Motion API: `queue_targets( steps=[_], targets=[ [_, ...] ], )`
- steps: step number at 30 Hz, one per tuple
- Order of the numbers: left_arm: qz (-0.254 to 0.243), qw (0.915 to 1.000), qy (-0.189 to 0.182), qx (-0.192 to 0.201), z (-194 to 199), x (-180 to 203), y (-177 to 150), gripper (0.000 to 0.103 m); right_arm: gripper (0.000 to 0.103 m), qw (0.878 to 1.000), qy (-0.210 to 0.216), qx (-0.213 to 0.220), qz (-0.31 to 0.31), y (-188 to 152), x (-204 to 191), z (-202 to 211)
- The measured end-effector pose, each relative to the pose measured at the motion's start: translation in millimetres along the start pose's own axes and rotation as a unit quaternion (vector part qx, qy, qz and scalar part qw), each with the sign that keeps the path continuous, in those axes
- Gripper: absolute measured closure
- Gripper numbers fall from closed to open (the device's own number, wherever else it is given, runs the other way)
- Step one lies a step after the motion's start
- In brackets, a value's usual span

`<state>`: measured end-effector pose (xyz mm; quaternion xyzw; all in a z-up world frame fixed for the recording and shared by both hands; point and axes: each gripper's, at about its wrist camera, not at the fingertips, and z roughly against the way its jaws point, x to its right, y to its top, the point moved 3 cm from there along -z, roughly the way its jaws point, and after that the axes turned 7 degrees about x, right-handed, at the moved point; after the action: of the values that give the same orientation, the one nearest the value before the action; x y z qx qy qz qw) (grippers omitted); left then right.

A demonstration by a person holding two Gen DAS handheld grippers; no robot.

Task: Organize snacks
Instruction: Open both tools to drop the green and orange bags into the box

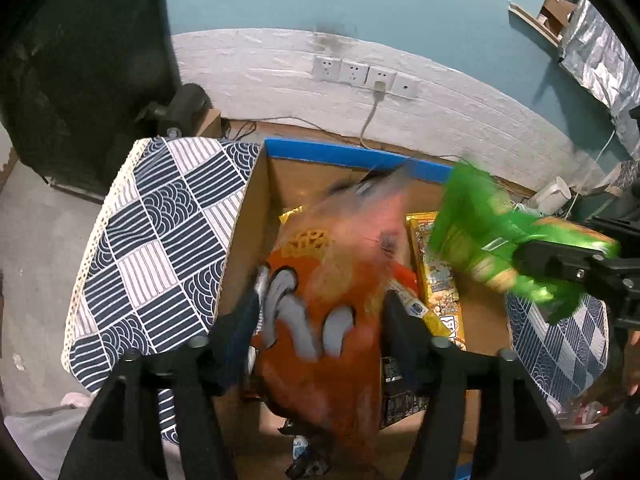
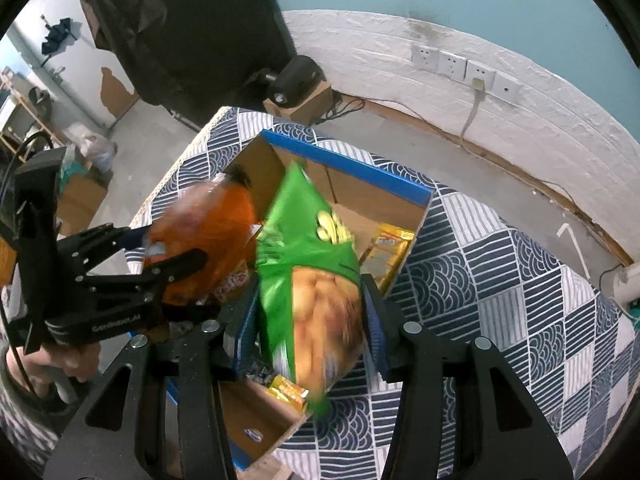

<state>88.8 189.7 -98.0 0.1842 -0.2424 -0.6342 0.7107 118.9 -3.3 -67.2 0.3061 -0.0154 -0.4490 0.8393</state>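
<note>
Snack bags (image 2: 316, 280) above crowded cardboard box (image 2: 360, 176)

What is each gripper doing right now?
Left gripper: around the orange bag; grip cannot be told.
Right gripper: closed on the green bag.

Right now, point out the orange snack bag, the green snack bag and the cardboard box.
orange snack bag (image 1: 320, 320): left wrist view, its printed front.
green snack bag (image 2: 288, 256): right wrist view, its green upper half.
cardboard box (image 2: 352, 170): right wrist view, its blue far rim.
</note>
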Motion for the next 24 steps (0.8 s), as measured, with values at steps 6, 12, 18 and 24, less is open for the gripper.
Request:
queue_targets(
  steps=[6,12,18,24],
  targets=[
    [-0.018,0.9994,0.022,0.021,16,3,4,0.02,0.051,1.0,-0.006,0.012,-0.003,-1,5,12],
    [-0.022,0.999,0.021,0.032,33,5,1,0.017,0.035,0.999,-0.024,0.037,0.004,-6,9,42],
    [-0.036,0.9979,0.011,0.052,56,17,1,0.015,0.026,0.996,-0.05,0.066,0.02,-17,15,74],
    [-0.046,0.9964,-0.004,0.071,77,33,2,0.012,0.02,0.994,-0.062,0.09,0.018,-29,22,103]
  ],
)
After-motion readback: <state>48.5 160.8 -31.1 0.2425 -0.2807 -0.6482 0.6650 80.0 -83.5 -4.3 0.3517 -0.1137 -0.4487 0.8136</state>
